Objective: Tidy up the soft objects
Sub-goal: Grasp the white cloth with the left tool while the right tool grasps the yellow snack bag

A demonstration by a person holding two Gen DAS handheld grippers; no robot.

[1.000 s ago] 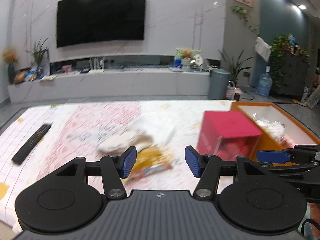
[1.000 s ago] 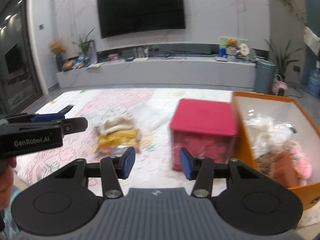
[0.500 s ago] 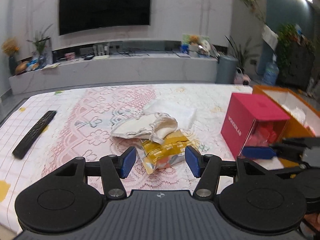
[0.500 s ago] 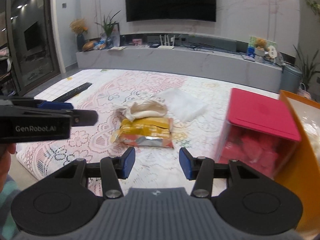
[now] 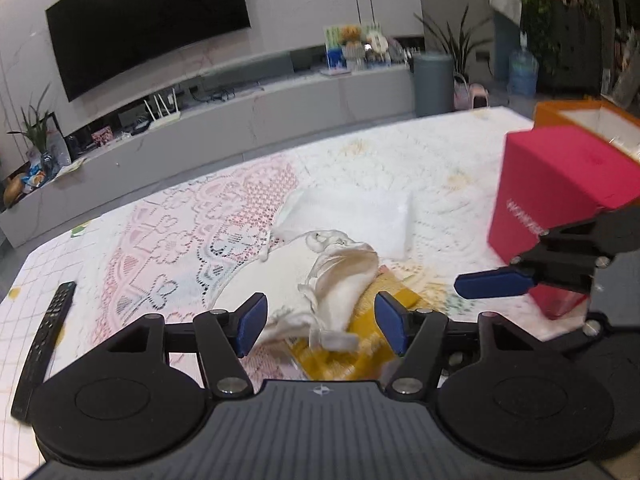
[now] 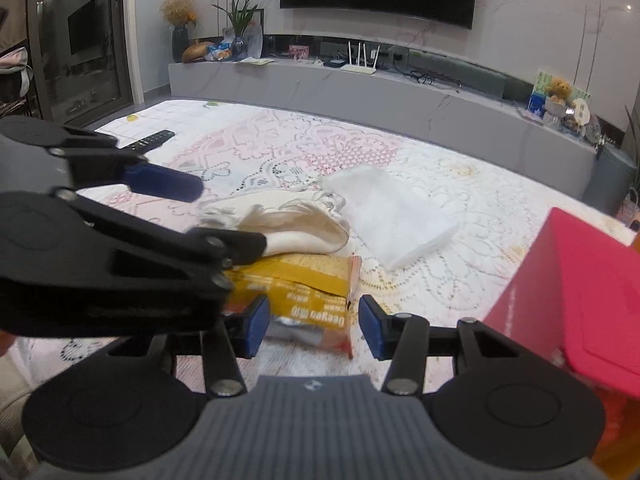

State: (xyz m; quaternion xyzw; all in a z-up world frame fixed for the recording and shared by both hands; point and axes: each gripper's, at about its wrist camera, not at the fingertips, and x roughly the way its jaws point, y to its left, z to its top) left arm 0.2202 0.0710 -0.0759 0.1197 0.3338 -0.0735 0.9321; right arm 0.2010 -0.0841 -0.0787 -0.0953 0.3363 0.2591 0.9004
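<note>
One cloth pouch (image 5: 340, 276), one snack packet (image 6: 304, 292), seemingly.

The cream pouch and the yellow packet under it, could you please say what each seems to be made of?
Cream pouch: apparently soft matte cloth; it slumps in folds and has a gathered drawstring mouth. Yellow packet: probably glossy plastic film, with printing, creases and a silvery crimped end.

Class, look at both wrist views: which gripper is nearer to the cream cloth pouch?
Left. The left gripper has the cream cloth pouch between its open fingers; the right gripper flanks the yellow packet.
</note>
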